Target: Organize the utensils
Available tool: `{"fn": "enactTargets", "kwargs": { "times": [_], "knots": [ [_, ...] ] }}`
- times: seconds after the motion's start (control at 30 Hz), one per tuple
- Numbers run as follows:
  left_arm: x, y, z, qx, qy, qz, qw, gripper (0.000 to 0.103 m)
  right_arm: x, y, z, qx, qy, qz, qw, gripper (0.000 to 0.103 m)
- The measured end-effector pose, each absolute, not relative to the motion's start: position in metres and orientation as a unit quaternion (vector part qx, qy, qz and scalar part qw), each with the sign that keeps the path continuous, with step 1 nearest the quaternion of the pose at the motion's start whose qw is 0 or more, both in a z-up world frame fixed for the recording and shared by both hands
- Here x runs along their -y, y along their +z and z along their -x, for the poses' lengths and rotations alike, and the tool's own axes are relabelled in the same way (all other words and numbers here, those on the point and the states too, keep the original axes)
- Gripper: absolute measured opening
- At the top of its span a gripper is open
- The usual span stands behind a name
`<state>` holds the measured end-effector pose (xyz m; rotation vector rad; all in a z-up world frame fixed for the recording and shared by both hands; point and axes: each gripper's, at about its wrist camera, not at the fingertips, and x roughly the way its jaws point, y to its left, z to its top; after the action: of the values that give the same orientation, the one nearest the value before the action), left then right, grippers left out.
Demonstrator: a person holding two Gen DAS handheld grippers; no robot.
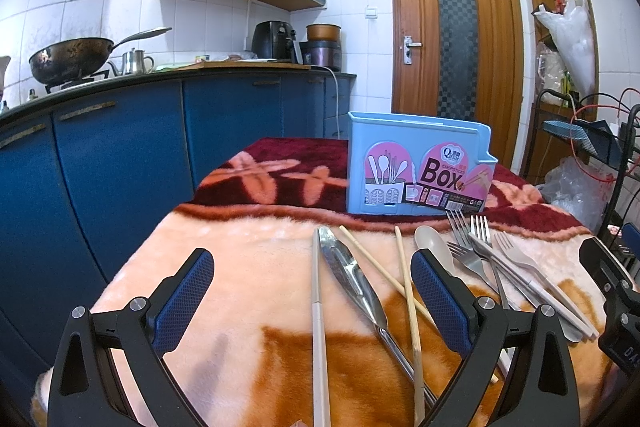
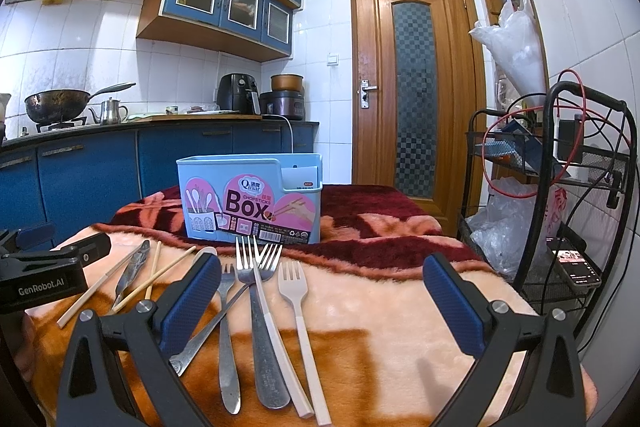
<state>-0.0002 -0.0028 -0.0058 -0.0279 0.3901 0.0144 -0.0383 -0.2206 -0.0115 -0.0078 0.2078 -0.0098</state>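
Note:
A light blue chopsticks box (image 1: 416, 167) stands upright on the blanket-covered table (image 1: 248, 267); it also shows in the right wrist view (image 2: 248, 203). In front of it lie a metal knife (image 1: 352, 275), wooden chopsticks (image 1: 408, 299), a beige chopstick (image 1: 318, 315), a beige spoon (image 1: 430, 241) and several forks (image 1: 480, 247). My left gripper (image 1: 312, 291) is open and empty above the knife and chopsticks. My right gripper (image 2: 320, 291) is open and empty above the metal forks (image 2: 256, 291) and a white plastic fork (image 2: 298, 311).
Blue kitchen cabinets (image 1: 120, 155) with a wok (image 1: 68, 59) run along the left. A wooden door (image 1: 452, 39) is behind the table. A black wire rack (image 2: 560, 207) with cables, plastic bags and a phone (image 2: 574, 261) stands right of the table.

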Motion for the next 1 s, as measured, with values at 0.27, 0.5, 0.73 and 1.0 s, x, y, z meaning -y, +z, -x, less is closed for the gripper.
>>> {"fn": "enactTargets", "kwargs": {
  "times": [0.27,0.5,0.73,1.0],
  "knots": [
    [-0.004,-0.004,0.001,-0.202,0.007,0.01,0.979,0.099,0.223,-0.011,0.03,-0.127,0.002,-0.001,0.992,0.103],
    [0.002,0.002,0.002,-0.206,-0.006,-0.012,0.978,0.099,0.232,-0.005,0.023,-0.175,0.026,-0.018,0.984,0.103],
    [-0.003,0.009,-0.003,-0.247,-0.019,-0.011,0.969,0.099,0.24,0.008,0.015,-0.222,0.039,0.001,0.974,0.103],
    [-0.012,0.024,-0.021,-0.321,-0.023,-0.039,0.946,0.099,0.239,0.021,-0.006,-0.288,0.063,0.051,0.954,0.103]
  ]
}}
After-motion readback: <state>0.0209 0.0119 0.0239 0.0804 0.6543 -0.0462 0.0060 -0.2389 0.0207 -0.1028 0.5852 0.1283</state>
